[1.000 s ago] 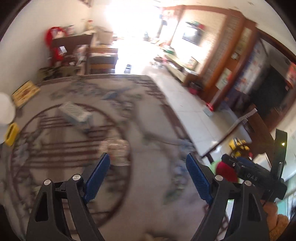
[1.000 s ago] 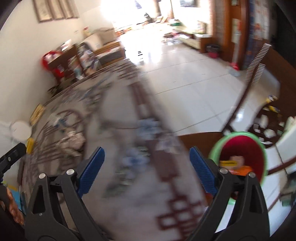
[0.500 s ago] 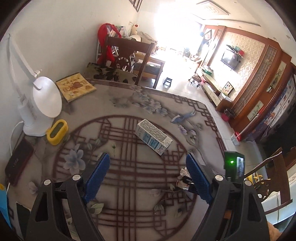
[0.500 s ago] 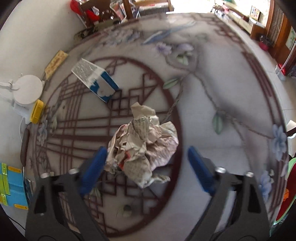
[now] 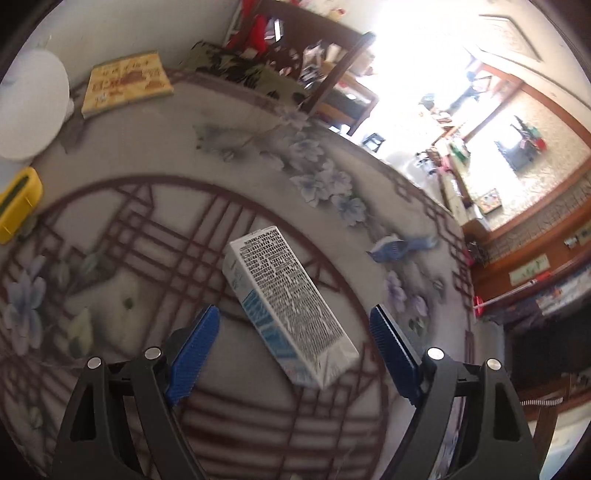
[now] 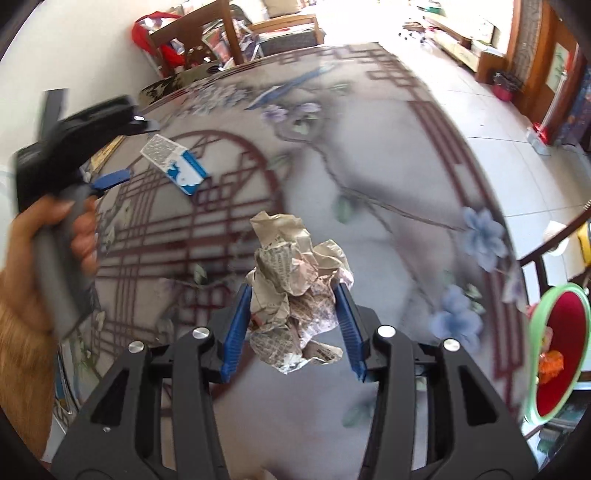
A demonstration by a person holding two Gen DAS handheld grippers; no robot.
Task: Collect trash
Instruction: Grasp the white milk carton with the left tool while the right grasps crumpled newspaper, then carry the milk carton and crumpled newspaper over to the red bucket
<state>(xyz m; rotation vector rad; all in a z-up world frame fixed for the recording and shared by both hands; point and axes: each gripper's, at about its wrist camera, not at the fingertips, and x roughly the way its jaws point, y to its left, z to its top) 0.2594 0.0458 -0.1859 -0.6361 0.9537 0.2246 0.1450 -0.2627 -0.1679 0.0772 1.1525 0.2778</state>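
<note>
Right gripper (image 6: 293, 325): clamped on crumpled newspaper (image 6: 297, 295) — wad held above table (image 6: 388, 184)
Left gripper (image 5: 295, 347): wide apart — straddling carton (image 5: 286, 304), not touching
Carton: lying flat on table

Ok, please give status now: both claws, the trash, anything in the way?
Left claw open over carton. Right claw shut on crumpled newspaper. Red bin at right, nothing blocking.

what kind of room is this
Most likely a home living and dining room: a table under a patterned cloth, wooden dining chairs beside it, and a wall-mounted television across the tiled floor.
</note>
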